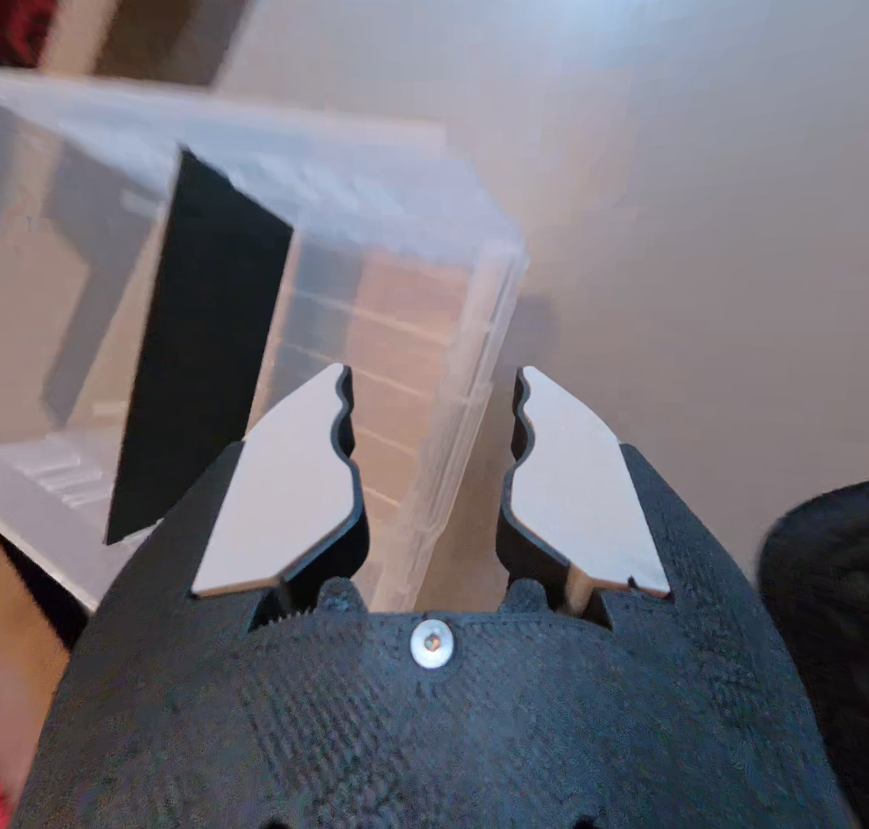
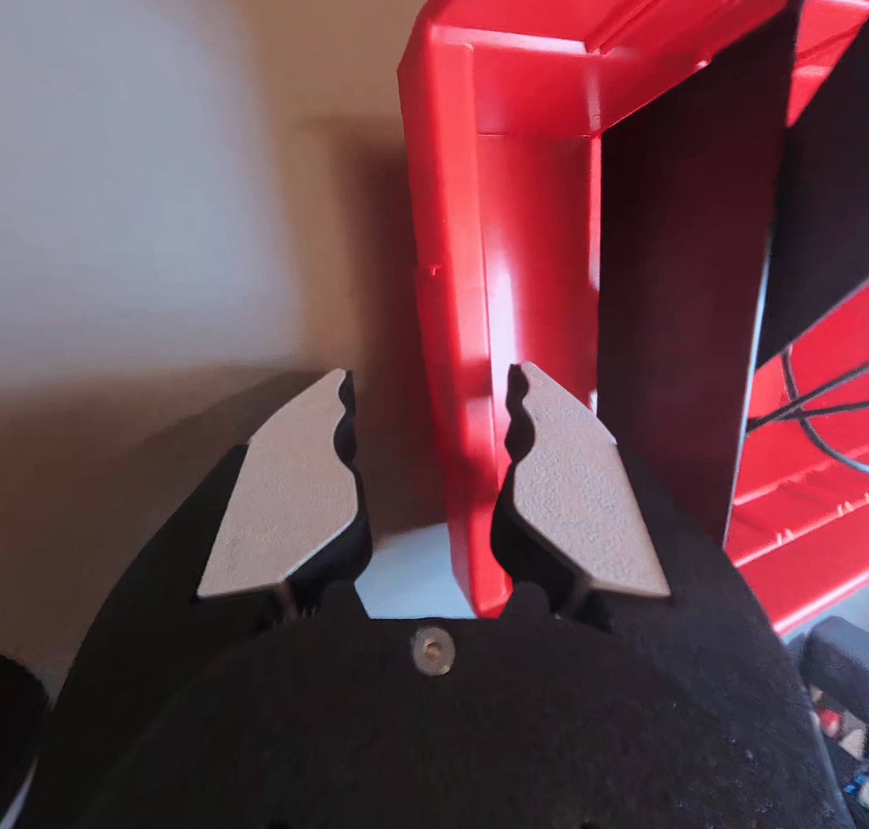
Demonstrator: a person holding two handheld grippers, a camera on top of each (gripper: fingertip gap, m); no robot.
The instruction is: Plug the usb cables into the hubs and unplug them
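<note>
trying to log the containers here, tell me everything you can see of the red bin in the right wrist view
The red bin is glossy moulded plastic with thick, rounded rims and open compartments. A flat black divider panel stands upright inside it, splitting the space. Thin black cables lie in the compartment to the right of the panel. The bin's near left corner sits just past the open right gripper, not touching its fingers as far as the blurred view shows. It rests on a pale surface.

The left claw [image 1: 432, 425] has a rough, grainy black printed-plastic body, smooth matt pale plates on its fingers [image 1: 282, 486] and a shiny metal screw [image 1: 432, 643]. The clear bin [image 1: 414, 298] looks like glossy see-through plastic, though blurred. The red bin [image 2: 498, 204] is glossy moulded plastic; its black divider [image 2: 677, 289] is matt.
</note>
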